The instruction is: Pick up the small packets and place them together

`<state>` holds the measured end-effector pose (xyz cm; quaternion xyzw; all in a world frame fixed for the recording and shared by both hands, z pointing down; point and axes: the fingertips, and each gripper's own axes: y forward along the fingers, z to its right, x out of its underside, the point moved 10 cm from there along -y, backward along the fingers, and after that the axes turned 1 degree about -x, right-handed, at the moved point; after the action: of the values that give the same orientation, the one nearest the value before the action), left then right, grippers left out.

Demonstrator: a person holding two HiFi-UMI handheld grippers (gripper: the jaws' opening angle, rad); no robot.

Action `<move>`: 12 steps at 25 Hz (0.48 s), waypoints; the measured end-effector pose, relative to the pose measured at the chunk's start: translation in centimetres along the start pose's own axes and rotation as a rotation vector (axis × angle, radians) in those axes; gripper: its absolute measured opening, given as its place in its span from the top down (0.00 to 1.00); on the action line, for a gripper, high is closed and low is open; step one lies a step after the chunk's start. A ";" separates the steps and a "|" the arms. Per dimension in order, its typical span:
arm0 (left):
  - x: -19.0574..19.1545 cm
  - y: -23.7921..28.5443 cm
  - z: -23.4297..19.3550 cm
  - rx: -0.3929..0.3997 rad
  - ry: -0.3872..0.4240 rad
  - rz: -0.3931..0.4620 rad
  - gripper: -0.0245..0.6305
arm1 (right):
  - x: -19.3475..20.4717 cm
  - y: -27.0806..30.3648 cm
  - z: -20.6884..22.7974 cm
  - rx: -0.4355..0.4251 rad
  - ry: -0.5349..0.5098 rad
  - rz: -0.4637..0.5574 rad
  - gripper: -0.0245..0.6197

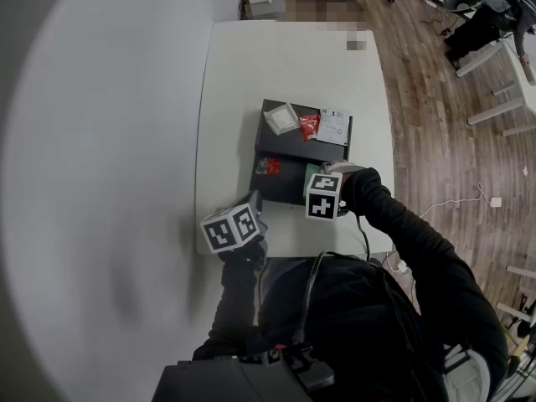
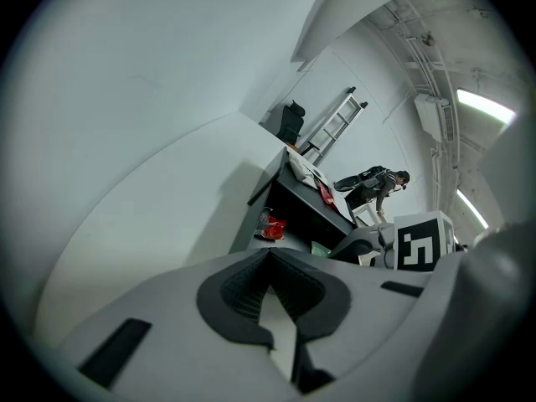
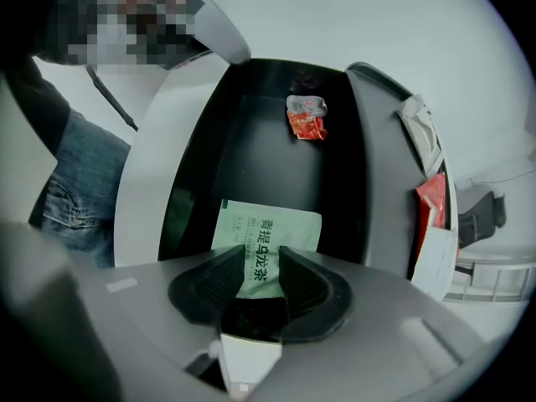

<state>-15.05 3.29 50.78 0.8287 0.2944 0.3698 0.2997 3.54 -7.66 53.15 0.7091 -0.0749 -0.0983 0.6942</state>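
On white table (image 1: 276,57), green packet (image 3: 270,224) in black box (image 1: 289,149); wooden floor (image 1: 435,107).

The person wears a black long-sleeved top (image 1: 419,258). A thin cable (image 1: 311,287) runs down the chest. The left gripper (image 2: 270,262) and right gripper (image 3: 262,262) are 2 matching pale grey plastic shells with dark ribbed pads (image 3: 205,287), each carrying a white cube (image 1: 230,229) printed with black square markers.

Left gripper (image 2: 269,256) jaws closed together, nothing between. Beyond, red packet (image 2: 273,225) lies just beside black box (image 2: 311,210).
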 end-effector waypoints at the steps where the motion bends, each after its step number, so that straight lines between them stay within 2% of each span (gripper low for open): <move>1: 0.0 0.0 0.0 0.000 0.000 0.000 0.96 | 0.0 0.0 0.0 0.006 0.004 -0.004 0.77; 9: 0.1 0.1 0.0 -0.004 -0.002 0.006 0.96 | -0.4 0.3 -0.4 0.050 0.002 -0.032 0.80; 12: 0.1 0.1 0.1 -0.005 -0.004 0.006 0.96 | -1.0 0.2 -0.9 0.060 -0.010 0.004 0.80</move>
<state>-14.92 3.32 50.85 0.8297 0.2904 0.3696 0.3011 2.79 -6.57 53.43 0.7290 -0.0827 -0.0981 0.6724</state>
